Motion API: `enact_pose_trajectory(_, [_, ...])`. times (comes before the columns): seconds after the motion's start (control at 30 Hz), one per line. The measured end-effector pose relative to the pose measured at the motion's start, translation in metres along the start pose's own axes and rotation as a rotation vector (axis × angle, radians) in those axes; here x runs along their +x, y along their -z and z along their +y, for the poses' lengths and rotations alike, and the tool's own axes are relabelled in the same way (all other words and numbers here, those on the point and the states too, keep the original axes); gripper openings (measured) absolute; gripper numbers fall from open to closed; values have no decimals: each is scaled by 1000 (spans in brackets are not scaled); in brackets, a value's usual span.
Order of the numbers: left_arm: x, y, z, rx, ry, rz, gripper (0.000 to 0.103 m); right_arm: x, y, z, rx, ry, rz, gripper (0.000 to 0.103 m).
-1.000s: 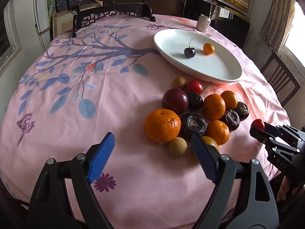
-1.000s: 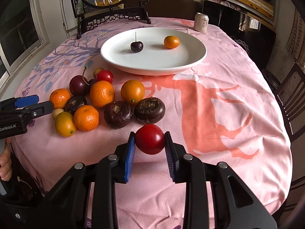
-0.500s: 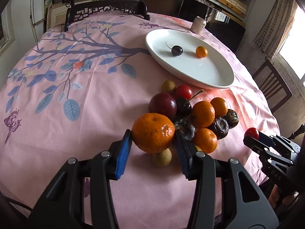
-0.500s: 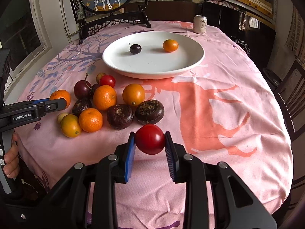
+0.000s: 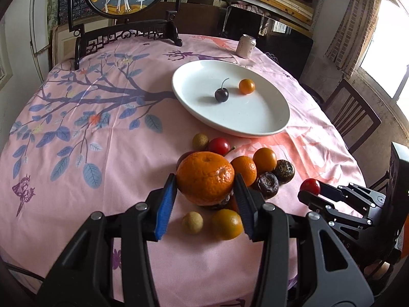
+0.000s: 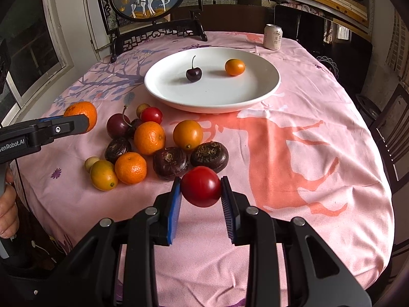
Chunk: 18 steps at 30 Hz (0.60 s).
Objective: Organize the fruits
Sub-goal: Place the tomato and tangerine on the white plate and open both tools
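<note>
- Left wrist view, nearest: the left gripper (image 5: 205, 199) has its blue pads clamped on a large mandarin (image 5: 205, 177), held clear above the tablecloth (image 5: 76, 179); its jaws have just been closing around it.
- Right wrist view, nearest: the right gripper (image 6: 201, 194) is closed tight on a red cherry tomato (image 6: 201, 186), raised off the cloth.
- Just beyond, a cluster of loose fruit lies on the cloth: two water chestnuts (image 6: 170, 163), small mandarins (image 6: 149, 137), a kumquat (image 6: 103, 174), a dark plum (image 6: 118, 126) and a second cherry tomato (image 6: 151, 115).
- Farther back, a white plate (image 6: 255, 94) holds a dark cherry (image 6: 193, 74) and a small orange fruit (image 6: 234, 67), well apart.
- Farthest, a drink can (image 6: 273, 37) stands near the table's edge.
</note>
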<state>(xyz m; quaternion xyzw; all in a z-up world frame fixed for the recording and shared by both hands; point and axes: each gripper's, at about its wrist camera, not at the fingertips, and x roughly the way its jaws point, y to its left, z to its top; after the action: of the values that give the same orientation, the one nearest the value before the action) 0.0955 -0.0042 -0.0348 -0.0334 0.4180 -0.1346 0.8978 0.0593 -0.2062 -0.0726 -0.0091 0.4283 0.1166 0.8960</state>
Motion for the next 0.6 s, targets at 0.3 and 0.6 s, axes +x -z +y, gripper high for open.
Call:
enact_pose_trajectory(0.3, [45, -99, 1, 49, -78, -2, 46, 18, -74, -10, -38, -41, -27, 31])
enact_pose_trajectory(0.6, [154, -182, -1, 5, -89, 112, 46, 118, -167, -21, -97, -24, 59, 30])
